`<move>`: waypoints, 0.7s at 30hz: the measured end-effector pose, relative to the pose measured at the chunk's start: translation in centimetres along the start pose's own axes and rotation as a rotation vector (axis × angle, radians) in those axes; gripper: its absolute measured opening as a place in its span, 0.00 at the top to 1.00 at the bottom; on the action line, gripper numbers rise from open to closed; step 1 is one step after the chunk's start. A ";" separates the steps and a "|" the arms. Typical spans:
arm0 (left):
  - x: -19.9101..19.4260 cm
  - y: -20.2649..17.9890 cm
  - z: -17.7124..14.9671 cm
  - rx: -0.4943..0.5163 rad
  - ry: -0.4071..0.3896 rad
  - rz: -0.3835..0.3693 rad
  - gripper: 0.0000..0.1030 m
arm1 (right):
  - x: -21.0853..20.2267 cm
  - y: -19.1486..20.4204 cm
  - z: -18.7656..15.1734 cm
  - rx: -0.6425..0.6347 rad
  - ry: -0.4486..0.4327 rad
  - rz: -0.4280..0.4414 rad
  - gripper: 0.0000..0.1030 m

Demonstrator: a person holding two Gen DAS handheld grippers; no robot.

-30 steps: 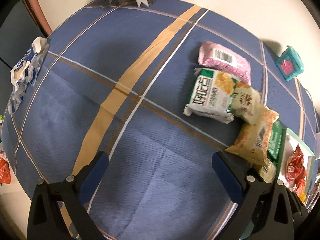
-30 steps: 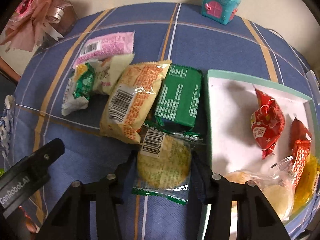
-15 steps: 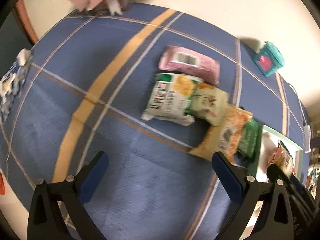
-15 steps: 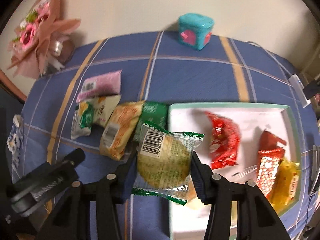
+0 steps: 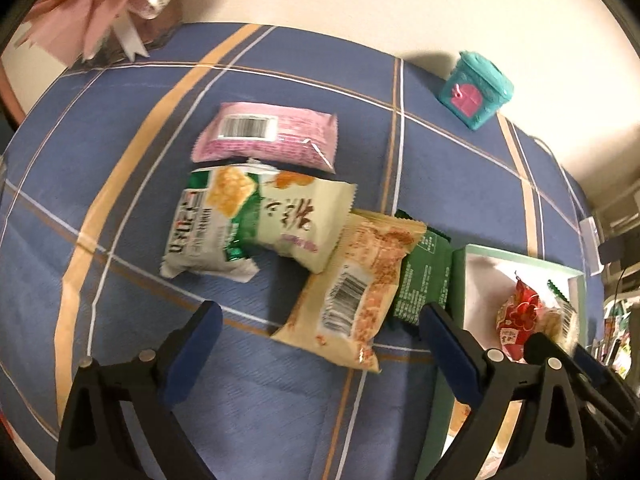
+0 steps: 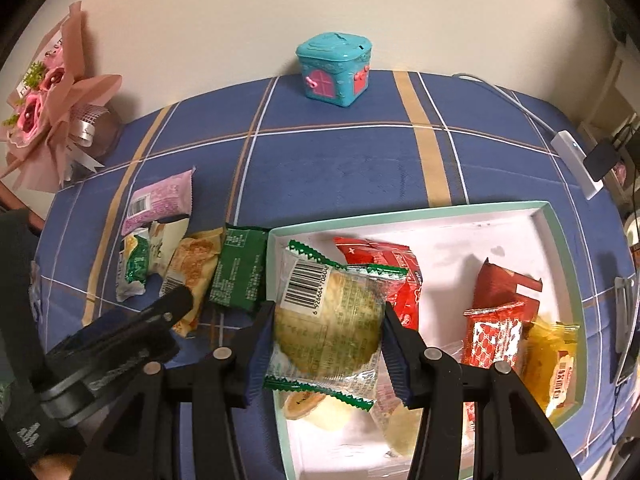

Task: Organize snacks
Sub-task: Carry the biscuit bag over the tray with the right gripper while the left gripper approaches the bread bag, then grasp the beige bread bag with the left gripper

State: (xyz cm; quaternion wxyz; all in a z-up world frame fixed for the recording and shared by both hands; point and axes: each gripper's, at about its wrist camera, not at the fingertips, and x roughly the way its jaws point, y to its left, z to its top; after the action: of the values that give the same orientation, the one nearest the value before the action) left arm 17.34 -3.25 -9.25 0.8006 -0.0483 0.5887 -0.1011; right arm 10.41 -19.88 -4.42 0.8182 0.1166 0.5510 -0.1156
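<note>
Tray [image 6: 560,240] sits directly under and ahead of my right gripper [image 6: 326,344], whose jaws pinch a clear cracker packet [image 6: 328,320] by its two side edges, barcode end pointing away from me. The packet hangs over the tray's near left corner, above pale packets already lying there; the red packets [image 6: 496,304] lie to the right of the jaws, so I judge a plain release over the free white floor just ahead is the move.

My left gripper [image 5: 316,340] has its jaws spread wide and closing a little, nothing pressed between them. The orange packet [image 5: 356,284] lies just ahead, between them, its long axis running away from me. A green packet [image 5: 424,276] touches its right side, against the tray wall, and could get caught.
</note>
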 end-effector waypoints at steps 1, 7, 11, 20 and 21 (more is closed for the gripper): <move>0.3 -0.4 0.1 0.012 -0.004 0.000 0.09 | -0.1 -0.1 -0.1 0.000 0.001 0.000 0.49; 1.3 -1.5 0.5 0.043 0.000 0.006 0.17 | -0.1 -0.6 0.0 0.008 0.004 -0.003 0.49; 1.7 -1.8 0.5 0.048 -0.001 0.010 0.34 | 0.0 -0.9 0.1 0.018 0.004 -0.001 0.49; 1.2 -1.7 0.4 0.038 -0.007 0.000 0.67 | -0.4 -1.0 0.1 0.026 -0.003 0.010 0.49; 1.2 -1.7 0.3 0.033 -0.005 0.000 0.68 | -0.5 -1.0 0.1 0.028 -0.005 0.011 0.49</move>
State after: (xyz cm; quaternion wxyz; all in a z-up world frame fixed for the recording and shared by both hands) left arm 17.84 -5.16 -9.94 0.8027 -0.0354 0.5850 -0.1105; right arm 10.00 -20.87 -3.99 0.8186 0.1307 0.5465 -0.1188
